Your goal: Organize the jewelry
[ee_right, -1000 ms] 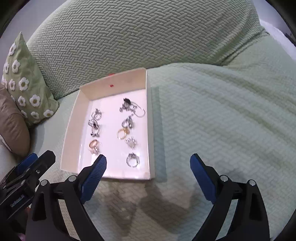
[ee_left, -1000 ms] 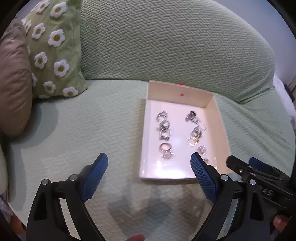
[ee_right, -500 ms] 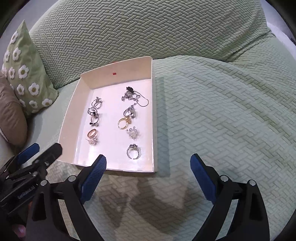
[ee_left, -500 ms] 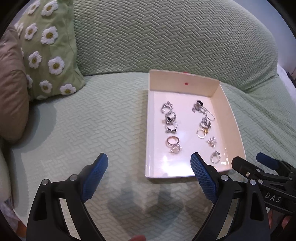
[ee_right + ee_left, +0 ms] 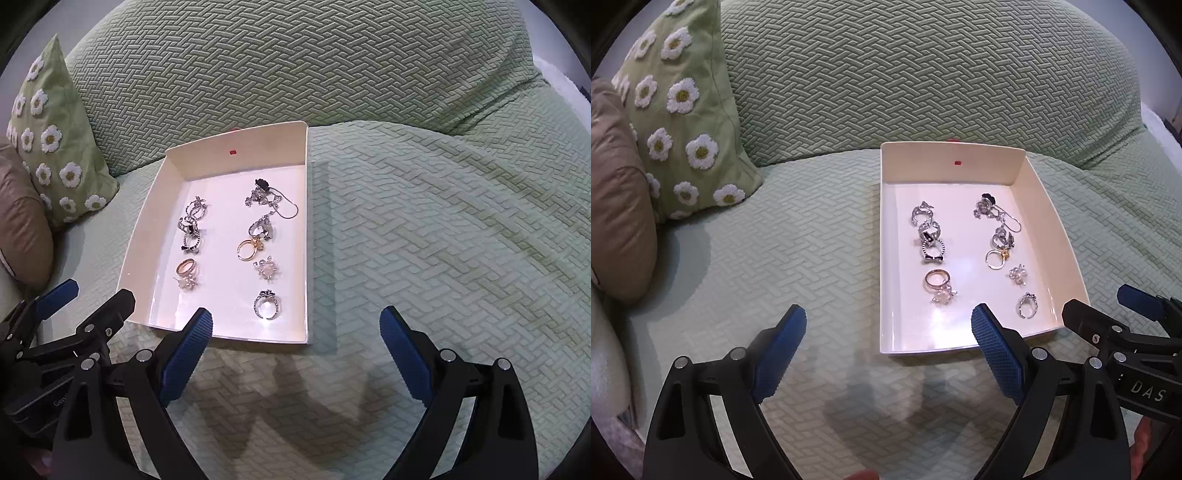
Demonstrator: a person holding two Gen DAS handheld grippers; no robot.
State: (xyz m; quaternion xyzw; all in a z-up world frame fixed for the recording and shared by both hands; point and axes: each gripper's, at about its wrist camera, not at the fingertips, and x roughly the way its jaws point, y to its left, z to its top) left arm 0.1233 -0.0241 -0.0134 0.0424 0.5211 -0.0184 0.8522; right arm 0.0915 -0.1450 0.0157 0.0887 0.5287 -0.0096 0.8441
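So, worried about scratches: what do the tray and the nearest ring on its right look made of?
The tray looks like glossy cream plastic or coated card; its floor reflects light. The nearest ring looks like polished silver-toned metal, judging by bright glints.

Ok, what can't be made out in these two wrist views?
- Left view: near-right corner of the white rectangular tray, covered by the left gripper.
- Right view: tray's near-left edge, behind the right gripper.
- Both views: tangled silver pieces at the far end, too small to separate.
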